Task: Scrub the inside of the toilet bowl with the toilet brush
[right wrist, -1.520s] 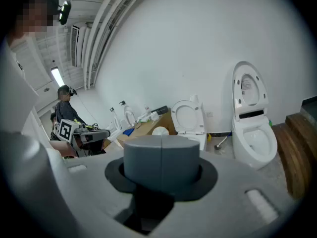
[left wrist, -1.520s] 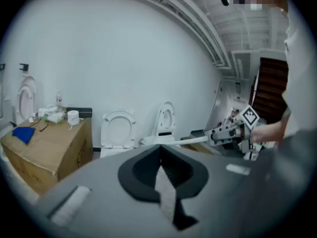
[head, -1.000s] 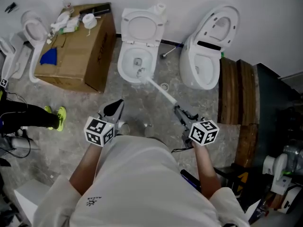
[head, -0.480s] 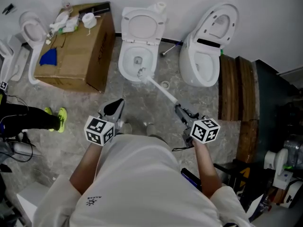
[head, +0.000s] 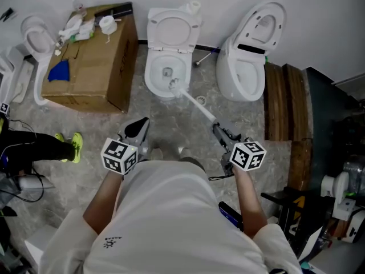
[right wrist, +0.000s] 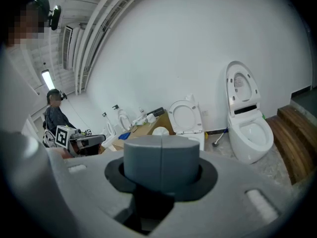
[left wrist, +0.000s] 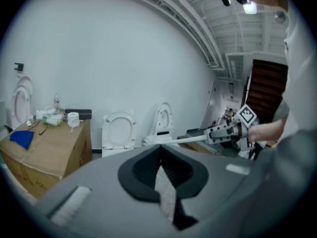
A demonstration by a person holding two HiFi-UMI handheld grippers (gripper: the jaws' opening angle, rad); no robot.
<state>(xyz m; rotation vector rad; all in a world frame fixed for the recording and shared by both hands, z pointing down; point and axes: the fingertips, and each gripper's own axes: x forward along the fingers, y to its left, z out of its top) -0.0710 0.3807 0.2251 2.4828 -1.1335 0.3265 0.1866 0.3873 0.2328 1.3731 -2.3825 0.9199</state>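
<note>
**Head view.**
- Toilet bowl (head: pixel 149 76): white, with its lid (head: pixel 174 30) raised against the wall.
- Toilet brush (head: pixel 197 104): the head sits inside the bowl at the near rim. The shaft slants back over the stone floor (head: pixel 177 127).
- Right hand-held gripper (head: pixel 221 131): clenched on the brush handle.
- Left hand-held gripper (head: pixel 138 129): jaws pressed together with nothing in them, well apart from the brush.
- Surroundings:
  - A cardboard box (head: pixel 94 67) stands left of the bowl and carries a blue cloth (head: pixel 59 68) and a white roll (head: pixel 107 23).
  - A second toilet (head: pixel 245 73) stands to the right with its lid up.
  - A floor drain (head: pixel 201 100) lies just beside the shaft.
  - Wooden steps (head: pixel 283 107) are at the far right.
  - A bystander's leg (head: pixel 34 147) is at the left edge.

**Left gripper view.**
- The jaws meet at the tips and are empty. The gripper's own body blocks the lower half of the view.
- Beyond it are the box (left wrist: pixel 47 148) and the raised lid (left wrist: pixel 119 130).
- The brush shaft (left wrist: pixel 183 139) crosses in front of the second toilet (left wrist: pixel 163 118).

**Right gripper view.**
- The toilet brush (right wrist: pixel 161 160) shows as a grey handle seen end-on, clamped between the jaws. It hides most of the bowl.
- The lid (right wrist: pixel 182 115) shows above it.
- The second toilet (right wrist: pixel 247 133) is at the right and a second person (right wrist: pixel 55 115) at the left.

**Change from one second earlier.**
- The right gripper sits slightly nearer the bowl, and the shaft lies closer to the drain.
- The brush head remains in the bowl.
- The left gripper is unmoved.
- The bystander's leg is lower in the frame.
</note>
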